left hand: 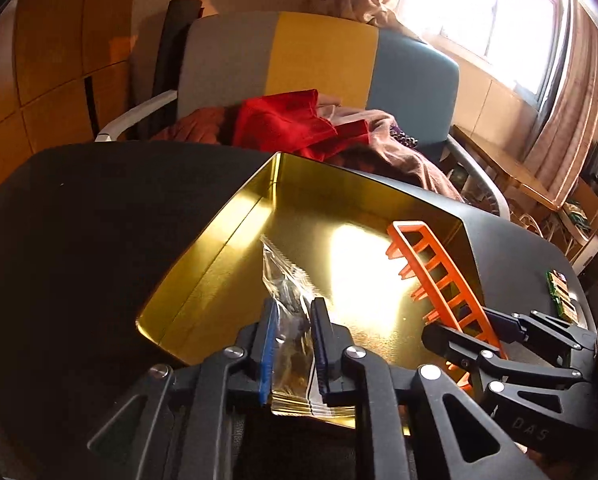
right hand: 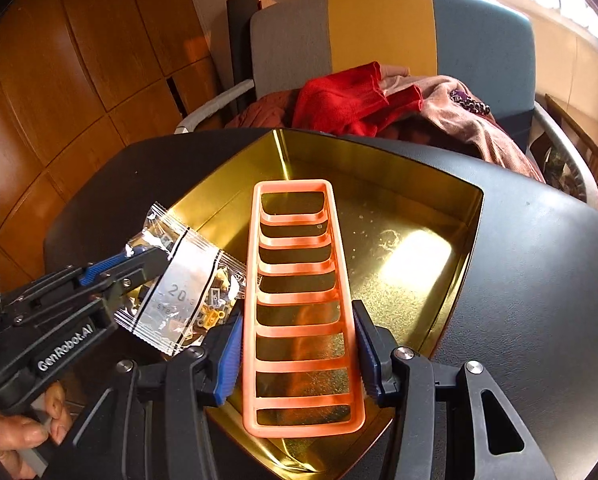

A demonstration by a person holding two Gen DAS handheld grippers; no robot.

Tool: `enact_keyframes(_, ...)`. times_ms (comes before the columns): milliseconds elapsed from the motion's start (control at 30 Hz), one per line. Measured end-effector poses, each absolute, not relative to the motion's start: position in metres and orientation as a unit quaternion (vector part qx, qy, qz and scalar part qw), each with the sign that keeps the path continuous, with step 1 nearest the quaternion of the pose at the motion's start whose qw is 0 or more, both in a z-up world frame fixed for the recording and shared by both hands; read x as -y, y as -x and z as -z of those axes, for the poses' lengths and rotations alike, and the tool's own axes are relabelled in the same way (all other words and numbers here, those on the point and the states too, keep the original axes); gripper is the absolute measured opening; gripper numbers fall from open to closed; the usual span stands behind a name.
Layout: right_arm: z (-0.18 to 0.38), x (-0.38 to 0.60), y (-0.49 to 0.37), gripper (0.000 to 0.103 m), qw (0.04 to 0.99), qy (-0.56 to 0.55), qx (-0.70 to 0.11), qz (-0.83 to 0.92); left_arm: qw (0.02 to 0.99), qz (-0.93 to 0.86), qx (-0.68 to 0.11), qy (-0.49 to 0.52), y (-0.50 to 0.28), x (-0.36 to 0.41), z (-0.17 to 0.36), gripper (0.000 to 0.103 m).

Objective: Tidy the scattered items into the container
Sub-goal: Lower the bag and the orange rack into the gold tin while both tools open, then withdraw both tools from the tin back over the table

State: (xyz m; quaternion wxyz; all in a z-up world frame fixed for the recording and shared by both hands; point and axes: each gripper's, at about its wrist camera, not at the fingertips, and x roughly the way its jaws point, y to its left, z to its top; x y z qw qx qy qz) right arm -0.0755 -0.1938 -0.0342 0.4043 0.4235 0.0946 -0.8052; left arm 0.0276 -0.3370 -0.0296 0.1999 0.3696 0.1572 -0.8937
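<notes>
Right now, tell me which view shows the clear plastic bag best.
The right wrist view: the clear plastic bag shows flat-on, printed digits and small parts inside readable, pinched by the left gripper. The left wrist view sees the bag edge-on between its own fingers, crumpled and partly washed out over the gold tin.

On the surface [right hand: 539,264] sits an open tin [right hand: 469,240], its far corner at twelve o'clock, pointing toward an armchair [right hand: 383,28] that stands behind the surface with a heap of clothes [right hand: 363,104] on its seat. A slotted rack [right hand: 299,292] lies lengthwise over the middle of the tin, between the fingers of the right tongs [right hand: 299,356] at six o'clock. At nine o'clock of the rack, over the tin's near left rim, a sealed bag of small parts [right hand: 187,288] sits in the left tongs [left hand: 293,340]. In the left wrist view, a small circuit board [left hand: 561,294] lies on the surface at three o'clock, outside the tin.
</notes>
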Motion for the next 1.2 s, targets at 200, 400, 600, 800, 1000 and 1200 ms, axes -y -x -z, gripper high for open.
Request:
enact_keyframes(200,0.036,0.193,0.074,0.052,0.401,-0.428,-0.088,0.805,0.209,0.889,-0.166,-0.373,-0.031,0.342,0.033,0.023)
enact_keyframes(400,0.034,0.191,0.067,0.052,0.398,-0.425,-0.088,0.809,0.213,0.897,-0.153,-0.357,-0.039,0.334,0.02,0.028)
enact_keyframes(600,0.029,0.178,0.059,0.052,0.382,-0.413,-0.078,0.823,0.201,0.912,-0.134,-0.332,-0.047,0.309,0.001,0.037)
enact_keyframes(800,0.018,0.151,0.052,0.051,0.362,-0.397,-0.063,0.841,0.181,0.922,-0.116,-0.322,-0.047,0.276,-0.011,0.047)
enact_keyframes(1000,0.009,0.114,0.046,0.054,0.328,-0.383,-0.053,0.862,0.153,0.93,-0.1,-0.319,-0.043,0.238,-0.018,0.058)
enact_keyframes(1200,0.005,0.071,0.04,0.063,0.285,-0.372,-0.047,0.882,0.132,0.93,-0.086,-0.333,-0.038,0.202,-0.011,0.059)
